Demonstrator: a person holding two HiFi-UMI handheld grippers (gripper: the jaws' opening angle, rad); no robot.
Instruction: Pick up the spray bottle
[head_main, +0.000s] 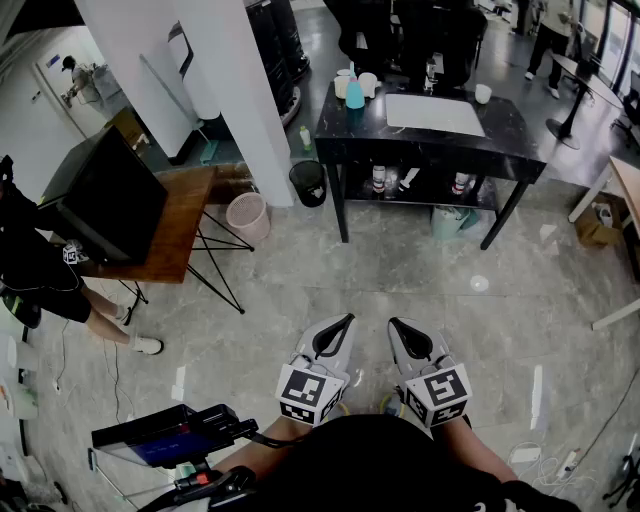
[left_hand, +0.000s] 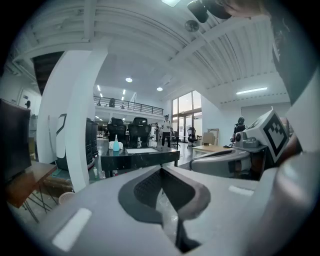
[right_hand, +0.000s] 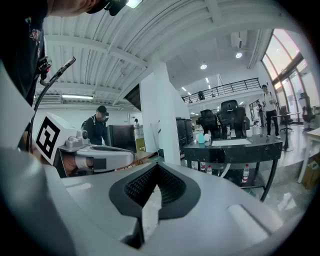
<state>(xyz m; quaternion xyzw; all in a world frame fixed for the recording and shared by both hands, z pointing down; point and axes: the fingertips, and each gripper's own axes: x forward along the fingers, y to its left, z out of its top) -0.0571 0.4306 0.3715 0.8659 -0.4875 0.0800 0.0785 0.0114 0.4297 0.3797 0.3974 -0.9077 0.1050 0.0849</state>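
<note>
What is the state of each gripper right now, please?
Left gripper: closed, jaws together, holding nothing.
Right gripper: closed, jaws together, holding nothing.

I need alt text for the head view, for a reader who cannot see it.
Seen from above, the left hand-held gripper and right hand-held gripper sit side by side near the person's body, both shut and empty. The teal spray bottle stands on a black table far ahead.
</note>
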